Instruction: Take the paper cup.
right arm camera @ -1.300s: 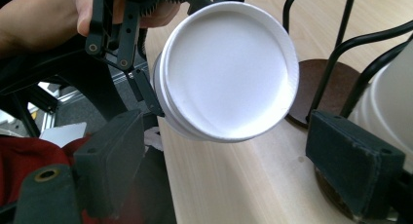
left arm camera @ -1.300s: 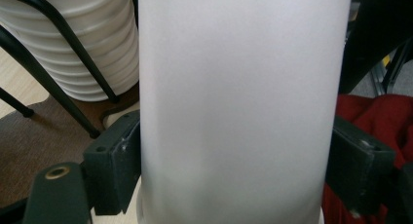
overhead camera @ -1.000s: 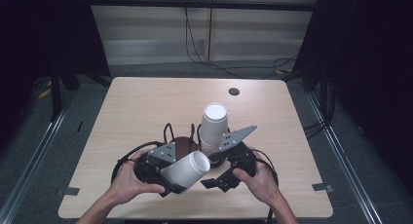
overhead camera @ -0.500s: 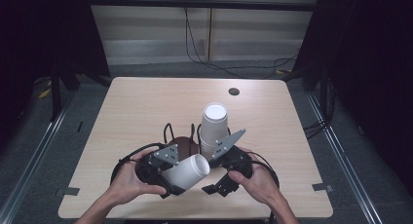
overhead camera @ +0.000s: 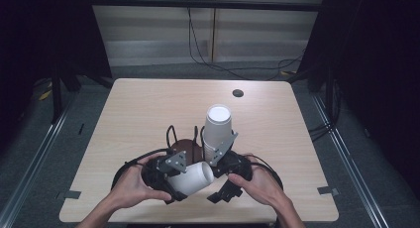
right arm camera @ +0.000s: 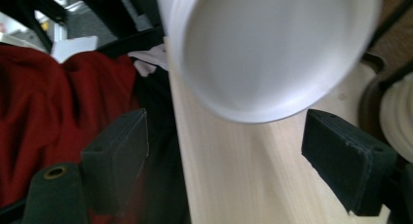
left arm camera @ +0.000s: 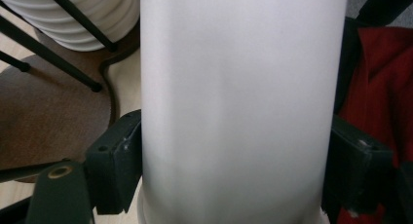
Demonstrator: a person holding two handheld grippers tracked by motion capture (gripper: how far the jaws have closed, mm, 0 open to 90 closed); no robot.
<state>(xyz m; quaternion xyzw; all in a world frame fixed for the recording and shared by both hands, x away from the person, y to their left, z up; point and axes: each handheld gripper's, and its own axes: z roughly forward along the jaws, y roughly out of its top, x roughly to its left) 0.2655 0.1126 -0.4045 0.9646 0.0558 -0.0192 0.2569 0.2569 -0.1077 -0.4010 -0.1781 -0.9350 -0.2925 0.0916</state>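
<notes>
While the left gripper (overhead camera: 171, 181) clamped a white paper cup (overhead camera: 193, 177) lying sideways above the table's (overhead camera: 148, 114) near edge, the right gripper (right arm camera: 229, 156), jaws closing with nothing between them, faced its bottom beside an upside-down cup stack (overhead camera: 217, 131).

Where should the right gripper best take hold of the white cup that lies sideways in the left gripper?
Probably at the base end of the white cup, coming from the right. The left gripper clamps its middle, and the base faces the open right gripper.
</notes>
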